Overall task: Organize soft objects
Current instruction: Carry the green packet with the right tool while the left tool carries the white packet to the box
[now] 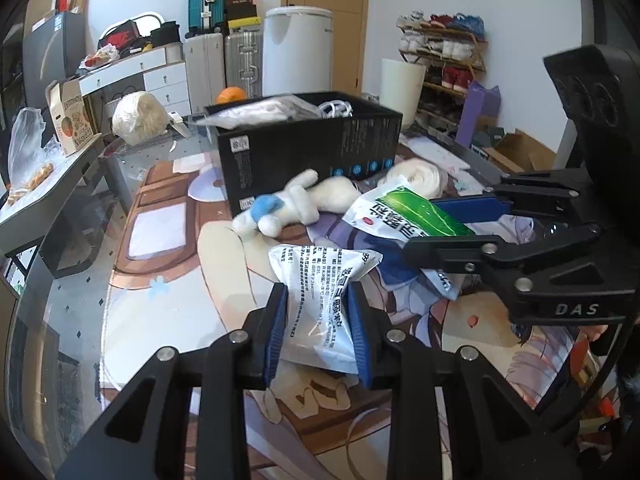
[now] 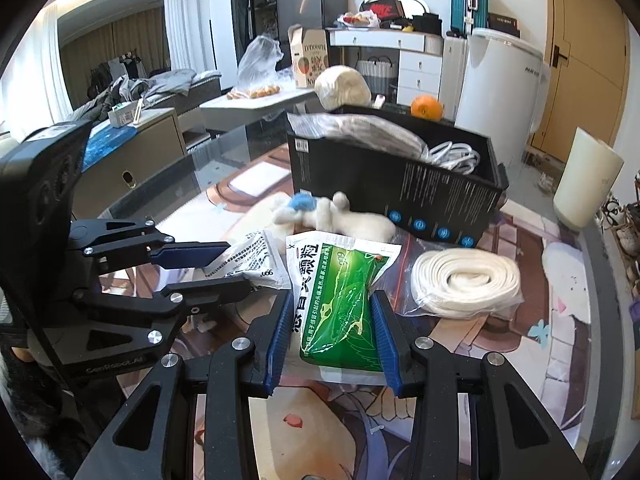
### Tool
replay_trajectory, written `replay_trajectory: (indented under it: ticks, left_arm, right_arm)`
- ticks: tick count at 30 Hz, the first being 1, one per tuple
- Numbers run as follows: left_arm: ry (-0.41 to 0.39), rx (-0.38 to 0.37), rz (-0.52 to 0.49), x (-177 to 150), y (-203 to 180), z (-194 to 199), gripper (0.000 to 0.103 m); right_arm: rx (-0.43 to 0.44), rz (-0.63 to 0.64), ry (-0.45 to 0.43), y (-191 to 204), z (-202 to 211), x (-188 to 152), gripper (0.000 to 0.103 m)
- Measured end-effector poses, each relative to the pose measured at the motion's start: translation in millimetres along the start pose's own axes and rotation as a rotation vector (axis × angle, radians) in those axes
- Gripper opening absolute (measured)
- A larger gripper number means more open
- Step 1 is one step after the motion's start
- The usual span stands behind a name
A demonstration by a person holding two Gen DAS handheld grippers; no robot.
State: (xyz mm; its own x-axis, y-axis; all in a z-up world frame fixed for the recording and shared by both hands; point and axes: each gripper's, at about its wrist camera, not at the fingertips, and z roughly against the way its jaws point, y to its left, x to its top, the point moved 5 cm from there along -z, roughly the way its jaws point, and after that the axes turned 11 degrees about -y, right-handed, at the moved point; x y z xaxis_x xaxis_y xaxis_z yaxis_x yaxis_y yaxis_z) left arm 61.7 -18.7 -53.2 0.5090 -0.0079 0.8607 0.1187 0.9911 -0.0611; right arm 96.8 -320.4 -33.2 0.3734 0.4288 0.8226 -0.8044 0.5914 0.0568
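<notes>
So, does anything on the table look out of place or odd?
Yes: the white plush toy with a blue patch lies tipped on its side against the black cardboard box, not in it. The bagged white coiled strap is also still outside.

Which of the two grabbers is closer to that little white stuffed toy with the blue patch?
Left, though only slightly. The left gripper, clamping a white pouch, sits in front of the plush toy. The right gripper, clamping a green pouch, sits off to the toy's right.
</notes>
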Motion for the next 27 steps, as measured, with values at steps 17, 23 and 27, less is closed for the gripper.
replay_trajectory:
  ticks: [17, 23, 27]
  left_arm:
    - [-0.196, 0.093, 0.055, 50.6, 15.3, 20.5, 0.028]
    - [-0.236, 0.122, 0.065, 70.4, 20.9, 18.4, 0.028]
    - [-0.253, 0.132, 0.053, 81.1, 20.4, 17.3, 0.028]
  right_arm:
    - [-0.037, -0.012, -0.162, -3.7, 33.8, 38.5, 0.039]
    - [-0.058, -0.018, -0.201, -11.9, 41.6, 55.0, 0.039]
    - [-0.075, -0.029, -0.222, -21.7, 45.5, 64.6, 0.039]
